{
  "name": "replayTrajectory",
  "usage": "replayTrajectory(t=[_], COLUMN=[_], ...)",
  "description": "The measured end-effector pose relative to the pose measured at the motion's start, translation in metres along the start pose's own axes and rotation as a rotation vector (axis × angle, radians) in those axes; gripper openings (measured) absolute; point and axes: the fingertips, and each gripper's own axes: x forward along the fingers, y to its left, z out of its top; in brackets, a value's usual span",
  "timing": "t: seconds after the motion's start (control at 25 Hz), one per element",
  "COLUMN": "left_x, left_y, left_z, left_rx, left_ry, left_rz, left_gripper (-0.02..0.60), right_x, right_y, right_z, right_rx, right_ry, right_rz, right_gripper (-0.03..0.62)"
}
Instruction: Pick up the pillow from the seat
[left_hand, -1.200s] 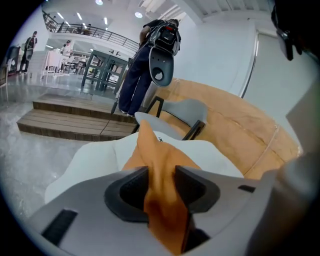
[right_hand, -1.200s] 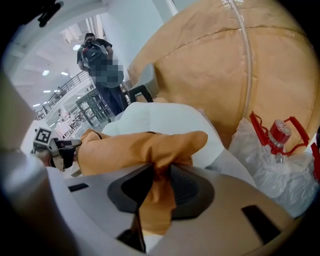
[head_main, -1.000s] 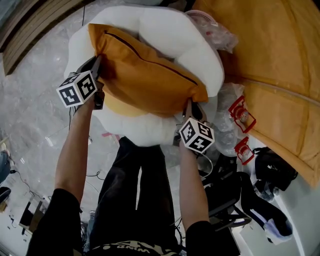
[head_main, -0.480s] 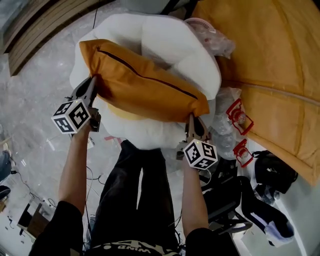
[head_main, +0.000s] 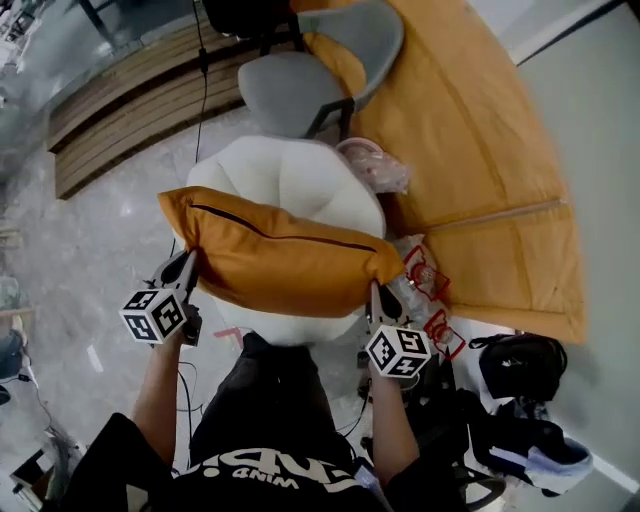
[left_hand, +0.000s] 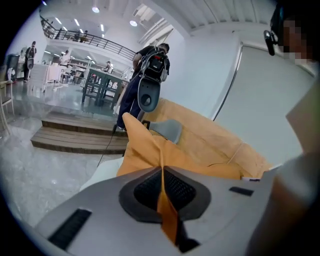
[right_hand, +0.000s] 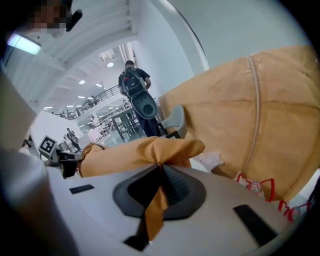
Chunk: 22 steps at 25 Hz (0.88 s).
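Pillow (head_main: 280, 262) — higher than before, raised off white seat (head_main: 290, 180)

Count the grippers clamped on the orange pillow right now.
2. The left gripper is shut on the pillow at its left end, and the right gripper is shut on its right corner. No other gripper is in view.

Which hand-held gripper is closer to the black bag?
Right. The right hand-held gripper grips the orange pillow at the end toward the black bag; the left hand-held gripper grips the opposite end.
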Motion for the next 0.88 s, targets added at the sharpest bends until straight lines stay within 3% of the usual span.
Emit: replayTrajectory(t=[0.16, 0.36, 0.6, 0.88], left_x=[-0.058, -0.119, -0.155, -0.173], left_y=[-0.036, -0.07, -0.089, -0.084], left_z=[0.062, 0.105, 0.125, 0.127], left_rx=[0.035, 0.107, 0.121, 0.088], left_ry=[-0.106, -0.222, -0.33, -0.364], left_rz=[-0.013, 0.0, -0.009, -0.006], left_gripper=[0.011, 0.011, 0.011, 0.011], right_x=[-0.051, -0.099, -0.121, -0.124], right_y=[0.03, 0.056, 0.071, 0.086], right_z=[0.062, 0.106, 0.138, 0.151], right_rx=[-0.037, -0.026, -0.065, -0.079], right_ry=[-0.079, -0.212, -0.311, -0.328], right_rz=[0.057, 0.089, 0.111, 0.149], right_gripper=[0.031, 0.031, 0.031, 0.029])
